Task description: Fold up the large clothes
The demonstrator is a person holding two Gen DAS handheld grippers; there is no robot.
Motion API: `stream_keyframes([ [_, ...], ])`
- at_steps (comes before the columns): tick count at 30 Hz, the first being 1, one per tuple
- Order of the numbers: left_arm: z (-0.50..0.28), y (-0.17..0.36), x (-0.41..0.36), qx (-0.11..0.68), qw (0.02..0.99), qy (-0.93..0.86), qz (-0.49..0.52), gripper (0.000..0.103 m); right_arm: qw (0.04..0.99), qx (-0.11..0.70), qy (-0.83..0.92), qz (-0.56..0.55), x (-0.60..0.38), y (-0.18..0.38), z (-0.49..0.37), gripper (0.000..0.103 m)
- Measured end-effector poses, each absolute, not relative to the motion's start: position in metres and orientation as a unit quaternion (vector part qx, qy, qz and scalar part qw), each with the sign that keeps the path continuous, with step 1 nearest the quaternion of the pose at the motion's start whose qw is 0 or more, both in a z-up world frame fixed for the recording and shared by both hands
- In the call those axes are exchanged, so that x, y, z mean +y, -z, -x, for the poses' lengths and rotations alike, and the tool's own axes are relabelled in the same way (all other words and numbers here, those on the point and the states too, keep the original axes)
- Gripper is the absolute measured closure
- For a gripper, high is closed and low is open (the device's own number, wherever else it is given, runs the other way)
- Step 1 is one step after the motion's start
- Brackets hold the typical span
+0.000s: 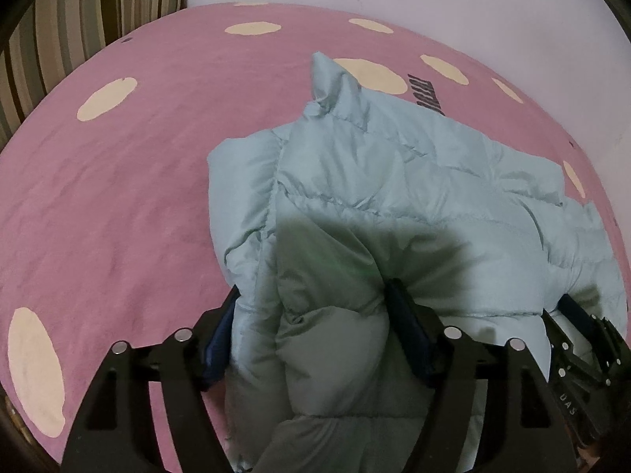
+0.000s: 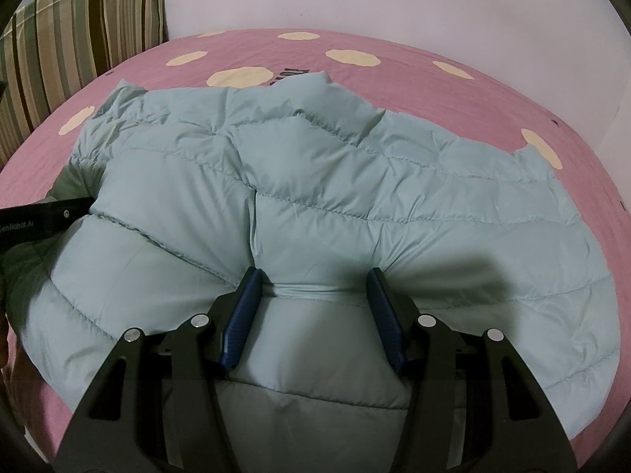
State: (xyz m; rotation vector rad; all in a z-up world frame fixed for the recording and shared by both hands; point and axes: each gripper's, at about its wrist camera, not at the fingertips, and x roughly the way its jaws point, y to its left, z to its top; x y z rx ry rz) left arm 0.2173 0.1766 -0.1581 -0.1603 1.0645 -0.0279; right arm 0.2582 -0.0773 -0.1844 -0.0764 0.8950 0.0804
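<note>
A pale blue quilted puffer jacket point(image 1: 394, 181) lies on the pink bed, partly doubled over, with its collar pointing to the far side. My left gripper point(image 1: 313, 291) is on the jacket's near left edge, and a thick roll of padding fills the gap between its blue pads. In the right wrist view the jacket point(image 2: 335, 181) spreads wide across the bed. My right gripper point(image 2: 313, 276) is shut on a bunched fold at its near edge. The right gripper point(image 1: 579, 327) also shows at the left view's right side. The left gripper's black body point(image 2: 35, 220) shows at the far left.
The bed sheet point(image 1: 118, 197) is pink with cream dots and lies bare to the left of the jacket. A striped pillow point(image 2: 79, 31) stands at the far left corner. A pale wall point(image 1: 434, 0) runs behind the bed.
</note>
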Motion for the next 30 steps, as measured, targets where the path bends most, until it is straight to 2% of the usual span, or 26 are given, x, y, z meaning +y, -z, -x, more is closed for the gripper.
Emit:
stream_keyframes([
  [3, -0.218, 0.16, 0.174, 0.504, 0.861, 0.015, 0.074, 0.034, 0.9, 0.432, -0.039, 0.036, -0.078, 0.185, -0.258, 0.048],
  [5, -0.218, 0.161, 0.172, 0.5, 0.863, 0.025, 0.072, 0.046, 0.9, 0.432, -0.04, 0.036, -0.078, 0.185, -0.259, 0.048],
  [7, -0.218, 0.16, 0.168, 0.498, 0.864, 0.031, 0.068, 0.065, 0.9, 0.432, -0.04, 0.035, -0.078, 0.185, -0.259, 0.048],
  [10, -0.216, 0.153, 0.161, 0.491, 0.869, 0.026, 0.058, 0.082, 0.901, 0.431, -0.04, 0.034, -0.078, 0.185, -0.259, 0.048],
  [13, -0.212, 0.144, 0.155, 0.483, 0.874, 0.016, 0.044, 0.089, 0.901, 0.431, -0.04, 0.033, -0.078, 0.185, -0.259, 0.048],
  [24, -0.192, 0.09, 0.126, 0.435, 0.9, -0.014, 0.001, 0.094, 0.901, 0.431, -0.048, 0.023, -0.081, 0.185, -0.261, 0.048],
  [30, -0.181, 0.054, 0.09, 0.404, 0.914, -0.011, -0.03, 0.094, 0.904, 0.424, -0.06, -0.011, -0.105, 0.164, -0.255, 0.048],
])
